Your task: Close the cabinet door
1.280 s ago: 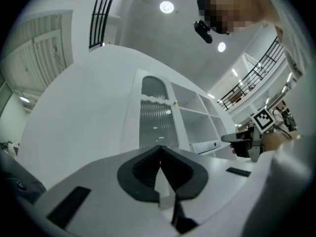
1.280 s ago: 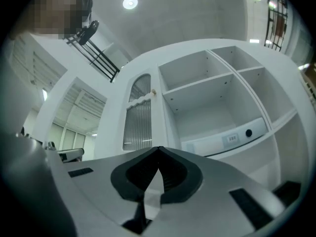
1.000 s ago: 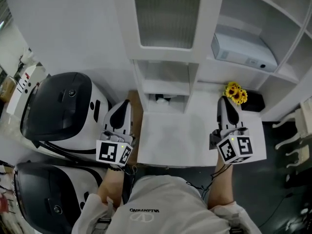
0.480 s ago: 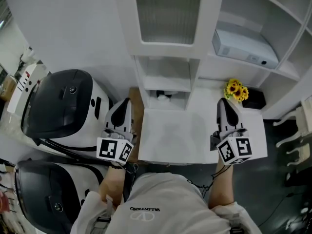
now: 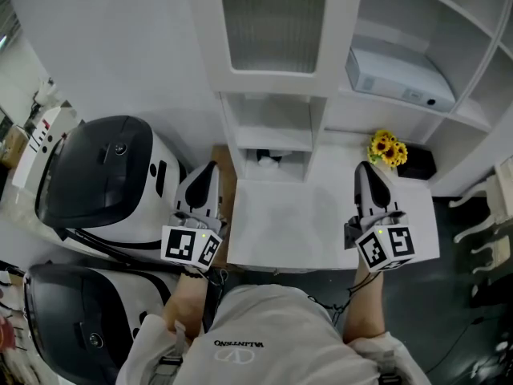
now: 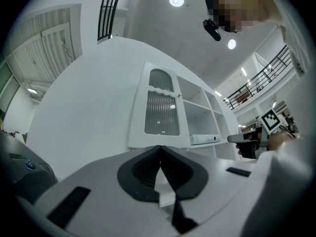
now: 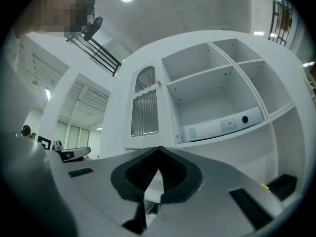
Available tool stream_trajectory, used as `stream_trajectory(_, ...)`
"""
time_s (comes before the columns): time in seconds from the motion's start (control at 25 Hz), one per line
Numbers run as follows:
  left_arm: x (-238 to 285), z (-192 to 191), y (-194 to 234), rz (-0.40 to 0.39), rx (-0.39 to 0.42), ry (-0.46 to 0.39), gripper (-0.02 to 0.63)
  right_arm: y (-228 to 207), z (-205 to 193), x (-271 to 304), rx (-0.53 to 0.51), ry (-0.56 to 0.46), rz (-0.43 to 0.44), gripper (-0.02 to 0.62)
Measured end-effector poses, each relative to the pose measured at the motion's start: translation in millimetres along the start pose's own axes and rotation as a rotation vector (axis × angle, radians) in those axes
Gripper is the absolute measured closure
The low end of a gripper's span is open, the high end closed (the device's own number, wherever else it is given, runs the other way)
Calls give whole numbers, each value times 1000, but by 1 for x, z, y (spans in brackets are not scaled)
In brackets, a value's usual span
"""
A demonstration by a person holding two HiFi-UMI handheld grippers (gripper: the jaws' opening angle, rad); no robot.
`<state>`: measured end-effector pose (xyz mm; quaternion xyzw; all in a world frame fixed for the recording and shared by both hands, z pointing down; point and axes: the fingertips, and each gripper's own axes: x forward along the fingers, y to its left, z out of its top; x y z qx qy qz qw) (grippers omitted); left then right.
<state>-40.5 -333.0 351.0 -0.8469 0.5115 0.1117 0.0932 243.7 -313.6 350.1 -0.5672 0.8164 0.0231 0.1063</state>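
Cabinet door [image 5: 272, 22], ribbed glass panel, at far centre, left of open shelves. Looks almost flush with frame; if still ajar, I cannot tell. Small knob [image 7: 159, 84] on its right edge. To do step well: press flat beside knob, slowly, until door seats. Left gripper [image 5: 207, 171] and right gripper [image 5: 365, 168]: jaws pressed together, empty, near side by white desk [image 5: 280, 231], well apart from door, one each side.

Yellow sunflowers [image 5: 388, 150] are sitting on a white table [image 5: 296, 223]; a flat white box [image 5: 398, 79] is lying beyond them; two black-topped white machines [image 5: 100, 175] are standing left.
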Motion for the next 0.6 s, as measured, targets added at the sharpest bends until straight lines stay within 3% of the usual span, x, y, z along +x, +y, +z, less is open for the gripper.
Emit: stream_trajectory(0.6, -1, -5, -7, -8, -22, 5, 601, -1, -3, -2, 13, 7, 1, 588)
